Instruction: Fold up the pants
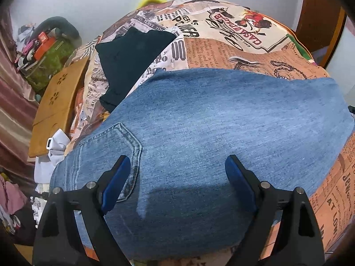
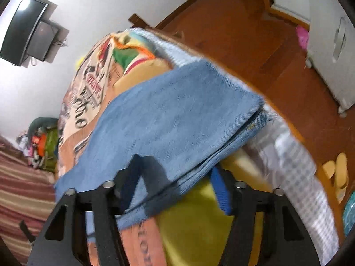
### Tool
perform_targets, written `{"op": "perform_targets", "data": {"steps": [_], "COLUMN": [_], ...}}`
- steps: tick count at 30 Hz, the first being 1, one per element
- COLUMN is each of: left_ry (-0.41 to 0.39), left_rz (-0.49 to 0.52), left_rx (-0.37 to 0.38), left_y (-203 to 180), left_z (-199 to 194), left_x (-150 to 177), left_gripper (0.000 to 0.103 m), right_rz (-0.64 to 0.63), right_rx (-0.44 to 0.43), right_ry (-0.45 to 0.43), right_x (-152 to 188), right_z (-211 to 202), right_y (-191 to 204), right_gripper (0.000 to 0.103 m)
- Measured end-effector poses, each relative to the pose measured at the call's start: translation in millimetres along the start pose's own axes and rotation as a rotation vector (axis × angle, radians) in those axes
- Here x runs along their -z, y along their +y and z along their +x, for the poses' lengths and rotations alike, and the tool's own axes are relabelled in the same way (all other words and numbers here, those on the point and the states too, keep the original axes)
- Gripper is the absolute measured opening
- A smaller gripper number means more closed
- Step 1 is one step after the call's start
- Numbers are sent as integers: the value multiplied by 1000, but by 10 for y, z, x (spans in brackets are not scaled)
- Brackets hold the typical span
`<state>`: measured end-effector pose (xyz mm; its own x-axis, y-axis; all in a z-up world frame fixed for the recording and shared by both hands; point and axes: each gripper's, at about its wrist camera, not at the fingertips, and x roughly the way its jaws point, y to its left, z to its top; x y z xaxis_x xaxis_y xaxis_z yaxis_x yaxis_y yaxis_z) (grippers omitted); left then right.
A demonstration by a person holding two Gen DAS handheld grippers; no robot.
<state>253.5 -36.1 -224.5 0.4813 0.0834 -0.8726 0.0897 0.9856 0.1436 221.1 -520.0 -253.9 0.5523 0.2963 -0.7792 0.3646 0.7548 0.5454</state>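
bedspread (image 1: 221, 51) | print reads "POWER", "TO SERVE YOU", "AT LOW" | upside-down logo partly legible

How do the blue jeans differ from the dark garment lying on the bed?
The blue jeans are light washed denim with a stitched back pocket; the dark garment is plain and nearly black. The jeans lie near, under the open left tongs; the dark garment lies farther back. Both rest on the printed bedcover.

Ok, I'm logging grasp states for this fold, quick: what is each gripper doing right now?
Left gripper: open, above the jeans, holding nothing.
Right gripper: open around the folded jeans' edge, not clamped.
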Motion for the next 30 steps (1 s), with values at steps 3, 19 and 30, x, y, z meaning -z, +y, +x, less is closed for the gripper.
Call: {"op": "perform_targets", "data": {"steps": [3, 19, 30], "left_ry": [-3, -98, -211], "left_rz": [8, -29, -84], "left_rx": [5, 35, 49], "left_y": [-37, 42, 379], "left_z": [-1, -359, -775], "left_x": [-27, -70, 17], "left_gripper": [88, 88, 88], "right_rz": [-23, -325, -592], "right_rx": [33, 9, -138], "right_ry": [-64, -319, -375], "right_x": [-83, -174, 201], "right_z": [-83, -860, -1150], "right_y": [11, 752, 1924], "right_gripper": [29, 7, 6]}}
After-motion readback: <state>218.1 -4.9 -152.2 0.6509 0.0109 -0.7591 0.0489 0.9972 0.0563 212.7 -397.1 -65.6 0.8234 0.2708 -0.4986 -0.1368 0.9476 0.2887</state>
